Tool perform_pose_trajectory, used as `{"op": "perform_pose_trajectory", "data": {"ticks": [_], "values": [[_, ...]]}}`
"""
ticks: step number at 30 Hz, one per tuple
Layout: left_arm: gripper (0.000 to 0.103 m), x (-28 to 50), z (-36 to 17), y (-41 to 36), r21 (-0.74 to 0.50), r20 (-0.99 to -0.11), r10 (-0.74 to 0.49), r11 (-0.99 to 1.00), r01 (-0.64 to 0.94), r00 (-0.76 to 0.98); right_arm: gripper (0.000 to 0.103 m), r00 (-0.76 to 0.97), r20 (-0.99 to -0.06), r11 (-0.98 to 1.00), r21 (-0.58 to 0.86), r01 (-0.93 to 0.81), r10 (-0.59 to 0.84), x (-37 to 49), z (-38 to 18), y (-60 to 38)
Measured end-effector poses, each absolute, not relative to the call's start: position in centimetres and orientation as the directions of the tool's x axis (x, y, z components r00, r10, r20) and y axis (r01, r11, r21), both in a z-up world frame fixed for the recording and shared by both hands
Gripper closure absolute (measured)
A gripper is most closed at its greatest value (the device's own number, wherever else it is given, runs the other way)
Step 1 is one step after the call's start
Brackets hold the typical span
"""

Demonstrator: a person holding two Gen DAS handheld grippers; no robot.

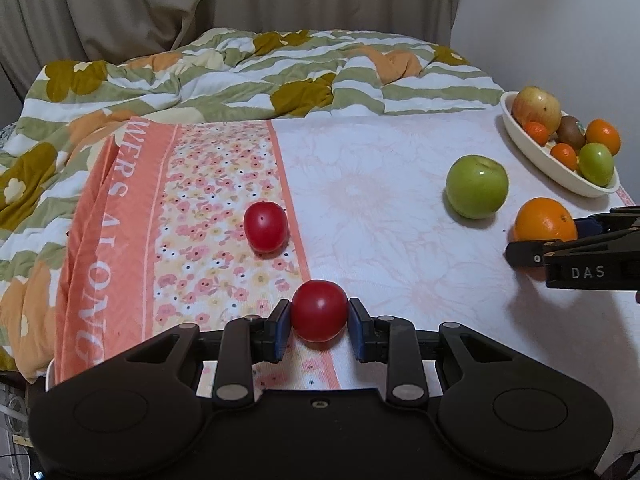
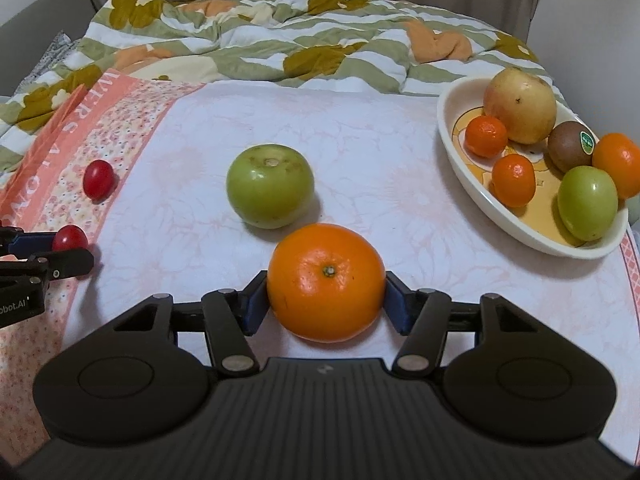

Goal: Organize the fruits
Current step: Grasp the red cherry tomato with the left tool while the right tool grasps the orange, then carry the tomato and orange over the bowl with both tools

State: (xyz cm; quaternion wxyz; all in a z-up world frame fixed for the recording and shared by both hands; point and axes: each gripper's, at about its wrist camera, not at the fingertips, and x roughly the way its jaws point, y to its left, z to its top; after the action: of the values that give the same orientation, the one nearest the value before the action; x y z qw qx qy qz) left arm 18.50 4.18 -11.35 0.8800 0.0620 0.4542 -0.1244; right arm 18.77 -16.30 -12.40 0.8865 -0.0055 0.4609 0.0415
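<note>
A small red tomato (image 1: 319, 311) sits on the floral cloth between the pads of my left gripper (image 1: 319, 305), which is shut on it. Beyond it lies a second red tomato (image 1: 265, 226). My right gripper (image 2: 325, 280) is shut on a large orange (image 2: 326, 282), its blue pads pressed against both sides. A green apple (image 2: 270, 190) rests just beyond the orange. At the right, an oval white bowl (image 2: 452, 148) holds a yellow apple, small oranges, a kiwi and a green fruit. Each gripper shows at the edge of the other's view.
The fruit lies on a pink and white floral cloth (image 2: 380, 168) spread over a bed. A rumpled green, white and orange quilt (image 1: 248, 68) is heaped behind it. Curtains hang at the back, and a wall stands to the right of the bowl.
</note>
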Motion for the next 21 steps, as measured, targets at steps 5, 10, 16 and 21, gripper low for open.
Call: {"op": "perform_pose_trajectory", "data": {"ticks": [5, 10, 16, 21], "values": [[0.070, 17.3, -10.2, 4.0, -0.012, -0.801, -0.173, 0.962, 0.274, 0.572, 0.029, 0.589, -0.805, 0.996, 0.034, -0.083, 0.076, 17.8, -11.4, -16.1], [0.070, 15.9, -8.4, 3.8, -0.016, -0.777, -0.187, 0.960, 0.279, 0.601, 0.029, 0.617, -0.783, 0.996, 0.034, -0.078, 0.075, 16.3, -9.7, -16.2], [0.070, 13.8, -6.0, 3.2, -0.021, -0.736, -0.217, 0.954, 0.299, 0.641, 0.029, 0.653, -0.755, 0.998, 0.037, -0.057, 0.065, 13.5, -7.2, -16.4], [0.070, 12.1, -4.0, 2.4, -0.044, -0.704, -0.256, 0.947, 0.319, 0.662, 0.029, 0.670, -0.740, 0.999, 0.042, -0.028, 0.050, 11.0, -5.1, -17.2]]}}
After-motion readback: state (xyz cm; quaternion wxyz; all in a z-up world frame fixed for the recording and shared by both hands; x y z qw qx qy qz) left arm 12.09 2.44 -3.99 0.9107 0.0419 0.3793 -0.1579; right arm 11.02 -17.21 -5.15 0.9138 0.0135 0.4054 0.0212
